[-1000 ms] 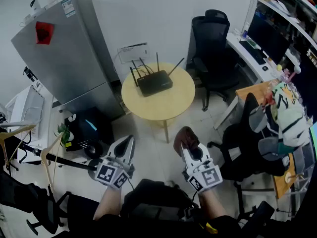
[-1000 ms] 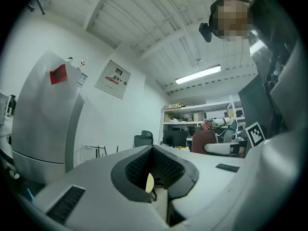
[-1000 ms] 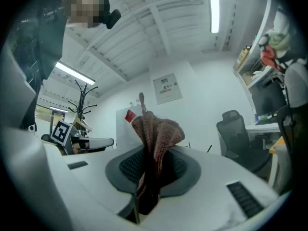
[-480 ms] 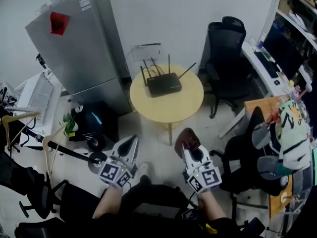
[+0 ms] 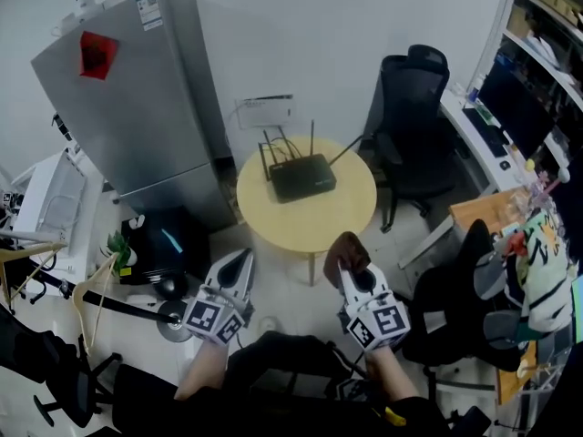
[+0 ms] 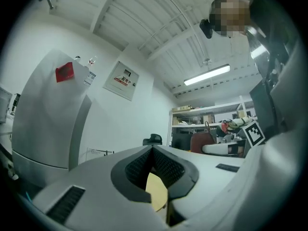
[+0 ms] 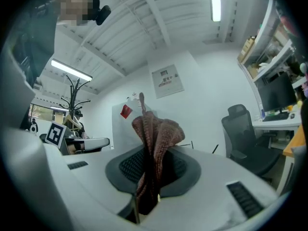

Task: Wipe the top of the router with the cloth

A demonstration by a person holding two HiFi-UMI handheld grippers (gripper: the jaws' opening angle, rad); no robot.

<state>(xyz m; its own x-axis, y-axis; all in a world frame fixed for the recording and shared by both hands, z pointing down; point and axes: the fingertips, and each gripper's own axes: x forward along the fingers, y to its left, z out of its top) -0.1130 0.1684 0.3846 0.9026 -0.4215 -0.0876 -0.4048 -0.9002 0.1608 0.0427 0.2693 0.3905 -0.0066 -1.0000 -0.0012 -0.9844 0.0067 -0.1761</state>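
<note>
Pointing forward toward the round table (image 5: 314, 224), left tongs (image 5: 240, 259) together, right tongs (image 5: 352, 268) clamped on cloth (image 5: 343, 248).

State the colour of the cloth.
The cloth is reddish-brown, clearest in the right gripper view.

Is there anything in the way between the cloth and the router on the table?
No, nothing that shows. The right gripper holds the cloth by the near edge of the round table, and only bare tabletop lies between it and the router.
</note>
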